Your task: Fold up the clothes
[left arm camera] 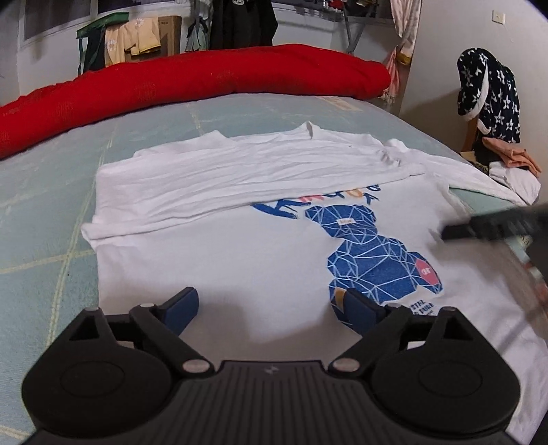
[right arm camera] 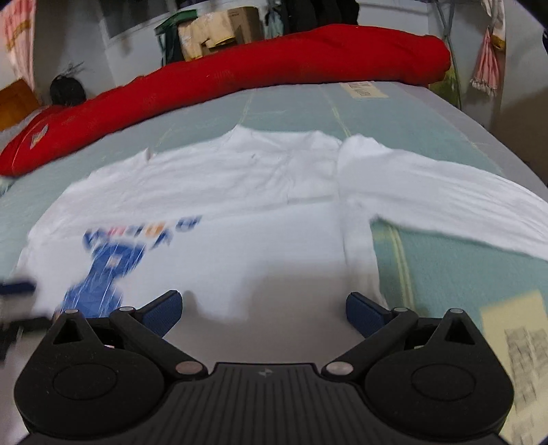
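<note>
A white T-shirt (left arm camera: pixel 205 260) with a blue geometric bear print (left arm camera: pixel 373 260) lies flat on a pale green mattress (left arm camera: pixel 41 212). Its far side is folded over toward the middle and covers part of the blue lettering. My left gripper (left arm camera: pixel 270 308) hovers open over the shirt's near part, holding nothing. In the right wrist view the same T-shirt (right arm camera: pixel 274 191) is blurred, and one sleeve (right arm camera: pixel 445 205) stretches out to the right. My right gripper (right arm camera: pixel 263 311) is open just above the cloth near that sleeve's base and also shows as the blurred right gripper (left arm camera: pixel 479 229).
A long red rolled blanket (left arm camera: pixel 205 82) lies across the far side of the mattress. A chair with a star-patterned dark garment (left arm camera: pixel 489 92) and a small pile of clothes (left arm camera: pixel 513 164) stands at the right. Boxes (right arm camera: pixel 219 30) and hanging clothes line the back wall.
</note>
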A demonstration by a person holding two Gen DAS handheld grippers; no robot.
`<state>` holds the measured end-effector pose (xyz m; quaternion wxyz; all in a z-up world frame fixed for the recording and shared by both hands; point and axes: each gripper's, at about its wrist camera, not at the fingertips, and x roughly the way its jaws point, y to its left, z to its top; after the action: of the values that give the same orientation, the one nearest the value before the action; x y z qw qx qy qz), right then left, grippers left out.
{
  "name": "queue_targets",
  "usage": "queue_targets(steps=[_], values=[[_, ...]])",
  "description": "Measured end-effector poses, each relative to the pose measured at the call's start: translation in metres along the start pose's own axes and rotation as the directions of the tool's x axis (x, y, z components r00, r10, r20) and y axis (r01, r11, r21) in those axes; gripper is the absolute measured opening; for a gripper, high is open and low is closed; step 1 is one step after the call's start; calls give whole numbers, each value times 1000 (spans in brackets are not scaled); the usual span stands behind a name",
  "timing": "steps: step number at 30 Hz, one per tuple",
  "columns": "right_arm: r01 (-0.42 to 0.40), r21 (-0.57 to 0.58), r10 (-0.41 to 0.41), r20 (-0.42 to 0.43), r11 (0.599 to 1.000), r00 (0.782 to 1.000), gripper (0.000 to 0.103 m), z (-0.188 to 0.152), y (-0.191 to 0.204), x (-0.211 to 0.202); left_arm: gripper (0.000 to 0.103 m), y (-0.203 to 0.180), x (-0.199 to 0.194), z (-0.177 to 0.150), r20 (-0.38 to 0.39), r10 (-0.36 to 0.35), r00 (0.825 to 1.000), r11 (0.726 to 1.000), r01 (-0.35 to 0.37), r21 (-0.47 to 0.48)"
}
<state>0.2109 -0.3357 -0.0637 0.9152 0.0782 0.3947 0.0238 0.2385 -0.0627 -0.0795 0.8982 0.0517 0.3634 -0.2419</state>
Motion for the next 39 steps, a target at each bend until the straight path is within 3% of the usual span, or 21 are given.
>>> queue_targets(steps=[13, 18, 24, 30, 35, 39], values=[[47, -142, -47, 5, 989, 999, 103, -92, 27, -66, 91, -34, -11, -3, 18, -23, 1000, 995, 21, 97], [109, -129, -111, -9, 986, 994, 103, -83, 35, -75, 92, -33, -19, -2, 38, -37, 999, 995, 34, 92], [-34, -156, 30, -30, 987, 999, 103, -91, 49, -78, 92, -36, -17, -2, 29, -32, 999, 995, 29, 100], [1, -122, -4, -22, 993, 1000, 103, -100, 29, -75, 92, -34, -15, -3, 25, -32, 999, 996, 30, 88], [71, -155, -68, 25, 985, 997, 103, -109, 41, -72, 92, -35, -16, -3, 27, -32, 999, 995, 29, 90], [109, -147, -108, 16, 983, 994, 103, -104, 46, -75, 91, -36, -18, -3, 35, -43, 998, 995, 40, 93]])
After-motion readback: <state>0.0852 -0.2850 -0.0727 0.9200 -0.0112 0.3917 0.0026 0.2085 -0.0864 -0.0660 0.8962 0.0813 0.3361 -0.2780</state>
